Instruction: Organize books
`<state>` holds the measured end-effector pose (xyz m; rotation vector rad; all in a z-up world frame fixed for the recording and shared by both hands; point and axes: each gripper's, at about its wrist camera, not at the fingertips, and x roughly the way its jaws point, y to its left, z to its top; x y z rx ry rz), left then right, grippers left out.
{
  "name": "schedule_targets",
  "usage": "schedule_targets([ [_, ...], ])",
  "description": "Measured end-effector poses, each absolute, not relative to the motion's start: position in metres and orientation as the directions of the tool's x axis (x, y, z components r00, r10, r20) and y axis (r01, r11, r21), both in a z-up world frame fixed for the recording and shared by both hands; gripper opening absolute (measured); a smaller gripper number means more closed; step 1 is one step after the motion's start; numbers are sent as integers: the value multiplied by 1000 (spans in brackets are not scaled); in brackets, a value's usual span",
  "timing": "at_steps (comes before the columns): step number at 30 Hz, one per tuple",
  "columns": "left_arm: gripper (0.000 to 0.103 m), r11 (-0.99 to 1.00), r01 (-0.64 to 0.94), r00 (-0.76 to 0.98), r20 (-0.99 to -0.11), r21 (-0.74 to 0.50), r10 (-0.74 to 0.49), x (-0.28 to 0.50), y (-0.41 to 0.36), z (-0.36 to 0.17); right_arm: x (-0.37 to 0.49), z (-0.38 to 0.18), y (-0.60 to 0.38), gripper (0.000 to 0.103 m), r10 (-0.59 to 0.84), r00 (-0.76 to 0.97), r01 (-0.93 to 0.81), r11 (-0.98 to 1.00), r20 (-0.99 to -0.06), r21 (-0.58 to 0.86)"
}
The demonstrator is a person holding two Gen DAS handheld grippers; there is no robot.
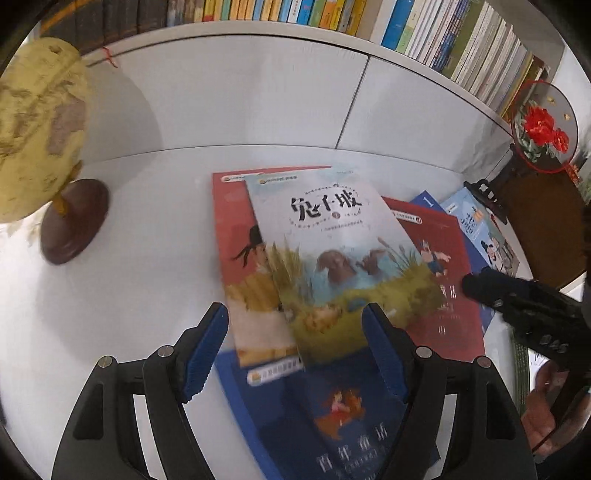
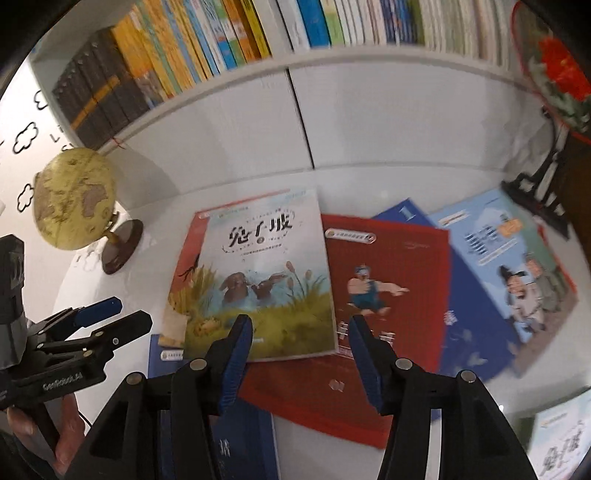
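Several picture books lie overlapping on the white tabletop (image 1: 147, 280). On top is a pale blue book with two rabbits (image 1: 332, 251) (image 2: 266, 273). It covers a pink-red book (image 1: 236, 236), a dark red book (image 1: 443, 295) (image 2: 388, 280) and a navy book (image 1: 332, 406). Further right lie a blue book (image 2: 476, 314) and a light blue cartoon book (image 2: 517, 266). My left gripper (image 1: 295, 347) hangs open above the rabbit book's near edge, holding nothing. Over the seam between the rabbit book and the dark red book, my right gripper (image 2: 301, 332) is open and empty too. Each gripper shows in the other's view: the left gripper (image 2: 129, 312), the right gripper (image 1: 476, 286).
A yellow globe (image 1: 37, 129) (image 2: 74, 206) on a brown base stands at the left. A white shelf (image 1: 258, 33) packed with upright books runs along the back. At the right stands a round ornament with red flowers (image 1: 543, 125) on a dark stand. Another pale book (image 2: 557, 435) lies at the near right.
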<state>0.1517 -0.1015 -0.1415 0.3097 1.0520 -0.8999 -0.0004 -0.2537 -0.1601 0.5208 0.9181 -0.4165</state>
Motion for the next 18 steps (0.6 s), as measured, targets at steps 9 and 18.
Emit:
schedule_targets([
  [9, 73, 602, 767, 137, -860, -221, -491, 168, -129, -180, 25, -203, -280, 52, -120, 481, 587, 780, -868, 218],
  [18, 73, 590, 769, 95, -867, -248, -489, 167, -138, -201, 28, -218, -282, 52, -104, 494, 554, 803, -864, 220],
])
